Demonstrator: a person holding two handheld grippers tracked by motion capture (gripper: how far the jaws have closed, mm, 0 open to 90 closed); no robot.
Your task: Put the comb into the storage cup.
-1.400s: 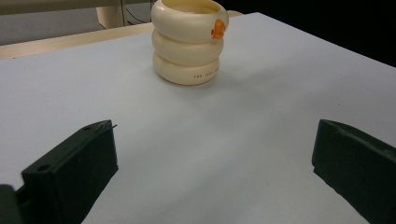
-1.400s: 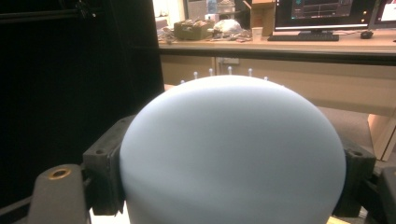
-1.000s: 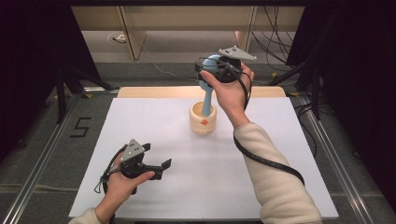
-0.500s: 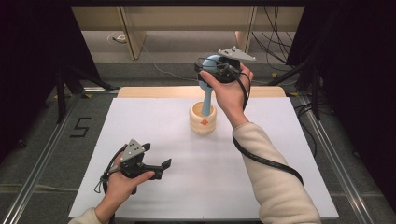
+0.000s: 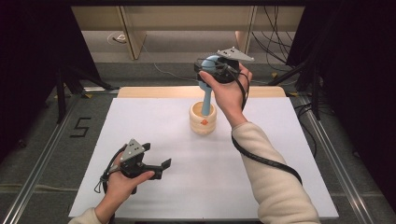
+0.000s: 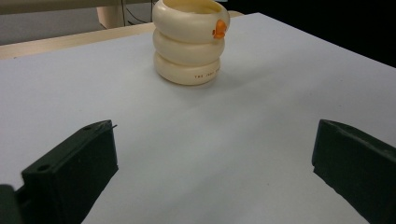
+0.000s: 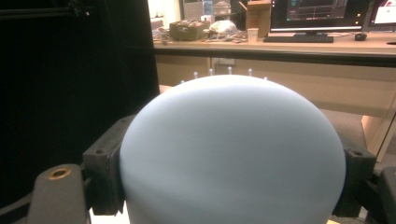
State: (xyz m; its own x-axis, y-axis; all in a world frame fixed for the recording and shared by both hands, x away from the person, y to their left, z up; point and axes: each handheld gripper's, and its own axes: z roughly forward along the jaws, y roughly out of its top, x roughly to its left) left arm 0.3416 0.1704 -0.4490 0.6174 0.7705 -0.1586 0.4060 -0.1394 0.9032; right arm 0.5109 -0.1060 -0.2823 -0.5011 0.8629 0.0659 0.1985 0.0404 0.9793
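Note:
A cream ribbed cup with a small orange mark stands upright at the middle back of the white board. A light blue tool with a round head has its straight handle reaching down into the cup. My right gripper is raised above the cup and shut on that head; in the right gripper view the blue head sits between both black jaws. My left gripper rests low at the front left, open, with nothing between its jaws. From the left gripper view the cup stands ahead, well apart.
A wooden strip runs along the board's far edge. Metal rails flank the table on both sides. Cables lie on the floor beyond. A desk with monitors stands in the background of the right gripper view.

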